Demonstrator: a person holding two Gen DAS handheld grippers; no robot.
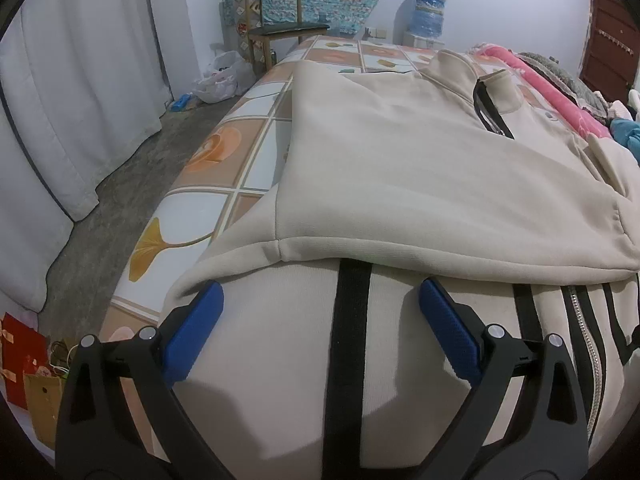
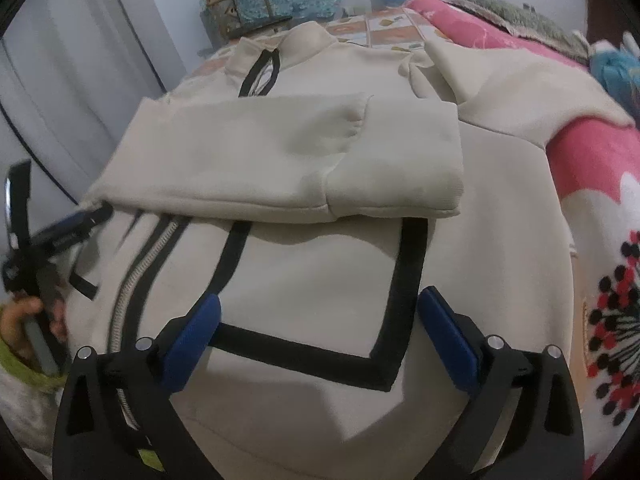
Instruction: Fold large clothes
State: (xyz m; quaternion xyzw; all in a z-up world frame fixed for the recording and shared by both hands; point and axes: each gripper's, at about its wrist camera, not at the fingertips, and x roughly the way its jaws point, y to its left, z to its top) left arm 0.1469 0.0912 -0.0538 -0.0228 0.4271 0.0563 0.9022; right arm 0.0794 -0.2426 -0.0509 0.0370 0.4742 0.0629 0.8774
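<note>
Status: cream jacket (image 2: 304, 280) flat on bed (image 1: 224, 152), one sleeve (image 2: 280, 160) folded across chest, other sleeve (image 2: 520, 92) & body folds approx. pending; left tool (image 1: 320, 332) & right tool (image 2: 320, 336) both wide, holding nothing.

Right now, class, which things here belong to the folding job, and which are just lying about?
Job: cream jacket, left gripper, right gripper, both with jaws open.
Lying about: wooden chair, water bottle, plastic bags, pink blanket.
</note>
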